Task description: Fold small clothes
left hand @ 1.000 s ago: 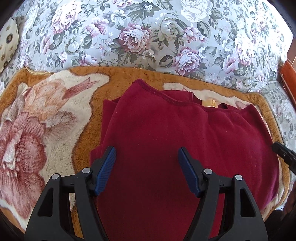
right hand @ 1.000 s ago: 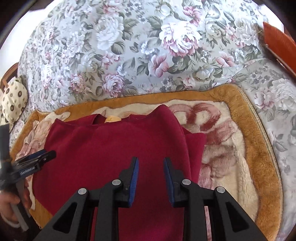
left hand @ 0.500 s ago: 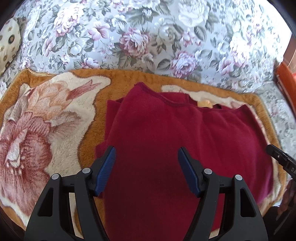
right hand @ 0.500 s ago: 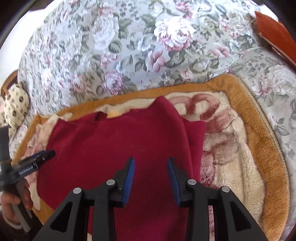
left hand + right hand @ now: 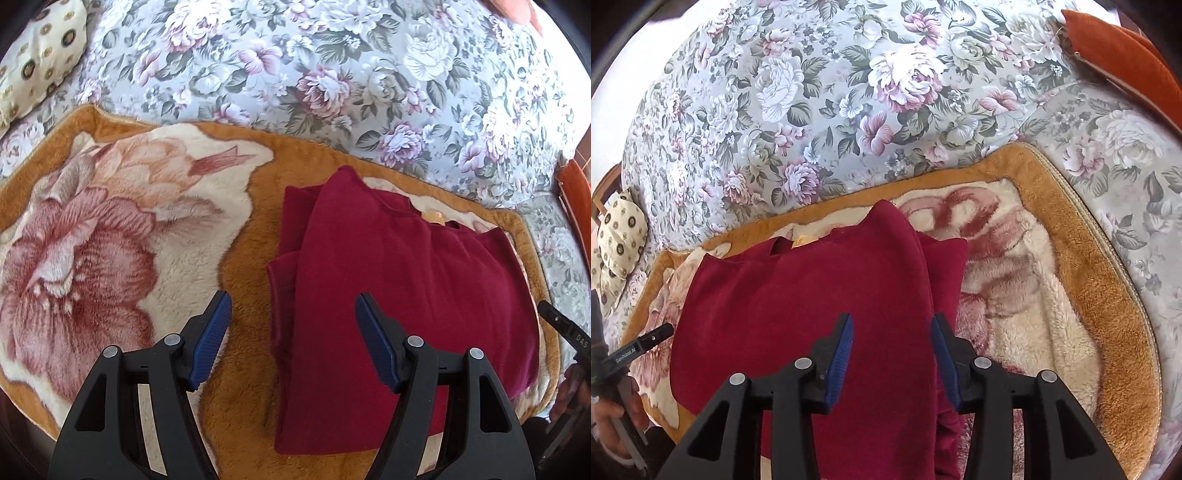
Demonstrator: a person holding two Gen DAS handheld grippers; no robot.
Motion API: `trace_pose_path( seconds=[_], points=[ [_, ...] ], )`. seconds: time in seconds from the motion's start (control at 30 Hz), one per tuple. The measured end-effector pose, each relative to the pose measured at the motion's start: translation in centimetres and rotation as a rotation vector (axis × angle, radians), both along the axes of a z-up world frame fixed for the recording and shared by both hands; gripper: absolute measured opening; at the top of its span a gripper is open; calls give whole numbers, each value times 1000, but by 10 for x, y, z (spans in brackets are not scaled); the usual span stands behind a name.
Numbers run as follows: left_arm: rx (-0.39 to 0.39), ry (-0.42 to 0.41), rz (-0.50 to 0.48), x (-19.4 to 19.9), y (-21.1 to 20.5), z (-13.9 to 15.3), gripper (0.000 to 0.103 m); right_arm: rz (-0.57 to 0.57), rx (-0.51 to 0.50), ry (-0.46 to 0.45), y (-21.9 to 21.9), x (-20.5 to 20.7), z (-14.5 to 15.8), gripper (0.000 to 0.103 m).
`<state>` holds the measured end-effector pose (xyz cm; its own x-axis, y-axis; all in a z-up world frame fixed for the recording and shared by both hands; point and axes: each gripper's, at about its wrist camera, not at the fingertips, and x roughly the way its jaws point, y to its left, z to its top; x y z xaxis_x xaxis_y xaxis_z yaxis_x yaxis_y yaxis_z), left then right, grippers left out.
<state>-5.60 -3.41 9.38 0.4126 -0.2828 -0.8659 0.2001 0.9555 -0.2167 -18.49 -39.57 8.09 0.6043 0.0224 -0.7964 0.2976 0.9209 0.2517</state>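
Item: one dark red garment [image 5: 406, 295], small, lying flat on a plush orange-bordered blanket [image 5: 110, 258] spread over a floral sofa [image 5: 332, 74].

Position: toward the blanket's right end, its neck opening turned to the blanket's far edge, its hem at the near edge. Both side portions lay turned in over the body, each leaving a narrow strip of lower layer exposed at the outer edge.

Left to right:
- Spotted cushion [image 5: 37, 62], past the blanket's far left corner.
- Left gripper [image 5: 293, 339], jaws wide and empty, straddling the garment's left folded edge without touching it.
- Garment, as above.
- Right gripper [image 5: 892, 358], jaws opening, the cloth's right fold below them but not pinched.
- Orange cushion [image 5: 1126, 55], past the blanket's far right corner.

Step in hand (judged): side folds completed and let go; both tools free.

Next move (judged): a crosswise fold, calling for a pinch through all layers at each near or far corner, both ends carried evenly so the tucked sides did not slip out.

Containers: none in view; nothing stored.
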Motion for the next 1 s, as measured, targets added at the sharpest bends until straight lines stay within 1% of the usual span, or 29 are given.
trace_pose_path(
  seconds=[0.13, 0.23, 0.33, 0.47, 0.57, 0.73, 1.0],
  points=[
    [-18, 19, 2, -1, 0, -5, 70, -13, -2, 1, -3, -3, 0, 42],
    [-46, 26, -8, -3, -2, -5, 70, -26, -3, 11, -8, -3, -1, 42],
    [-69, 38, -20, -3, -4, -6, 70, -27, 5, 2, -5, -2, 1, 42],
    [-61, 50, -16, -3, -7, -10, 70, 15, 3, -14, 8, 3, 3, 42],
    [-56, 61, -14, -3, -8, -13, 70, 60, -10, -10, 22, 10, 2, 42],
    [-31, 44, -33, -6, -13, -12, 70, 113, -38, 4, 44, 21, -4, 42],
    [-31, 30, -26, -10, -7, -7, 70, 193, -41, 11, 79, 48, -12, 42]
  ],
)
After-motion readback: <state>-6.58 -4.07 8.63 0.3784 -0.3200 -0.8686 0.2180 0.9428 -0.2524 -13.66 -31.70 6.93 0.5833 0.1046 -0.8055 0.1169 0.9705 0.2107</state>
